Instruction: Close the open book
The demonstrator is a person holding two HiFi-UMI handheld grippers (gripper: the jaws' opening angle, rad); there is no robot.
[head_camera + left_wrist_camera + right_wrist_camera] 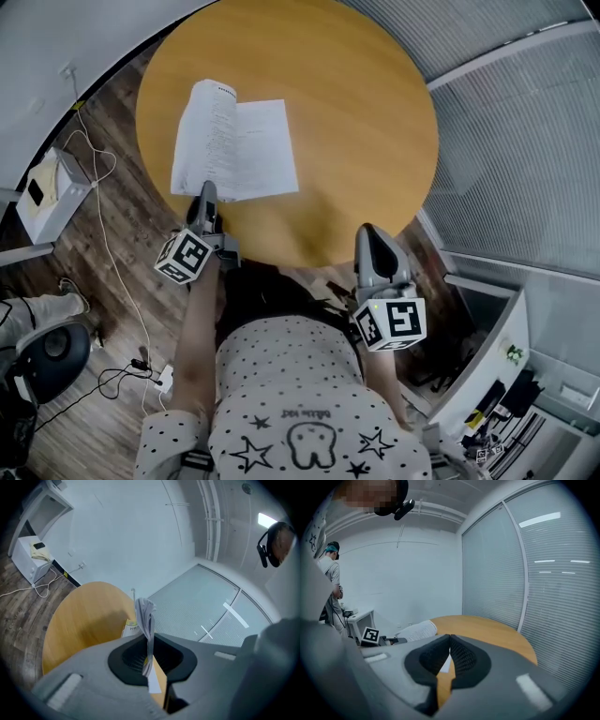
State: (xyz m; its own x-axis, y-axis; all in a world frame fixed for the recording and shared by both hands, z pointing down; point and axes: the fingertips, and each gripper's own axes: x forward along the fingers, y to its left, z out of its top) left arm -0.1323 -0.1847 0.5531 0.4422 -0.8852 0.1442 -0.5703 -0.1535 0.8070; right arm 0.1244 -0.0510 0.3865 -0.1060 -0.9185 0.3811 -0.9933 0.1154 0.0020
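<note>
We note: left gripper (207,194) fingers clamped on raised pages of book (255,150), counter (366,112) left side; right gripper (367,234) fingers together, empty.

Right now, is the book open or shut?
Open: left gripper clamps a sheaf of pages lifted upright; right-hand page lies flat on the table.

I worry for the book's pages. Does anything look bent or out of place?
Yes. The left gripper pinches a sheaf of pages; their top edge looks crumpled and wavy. The rest of the book lies flat on the table.
</note>
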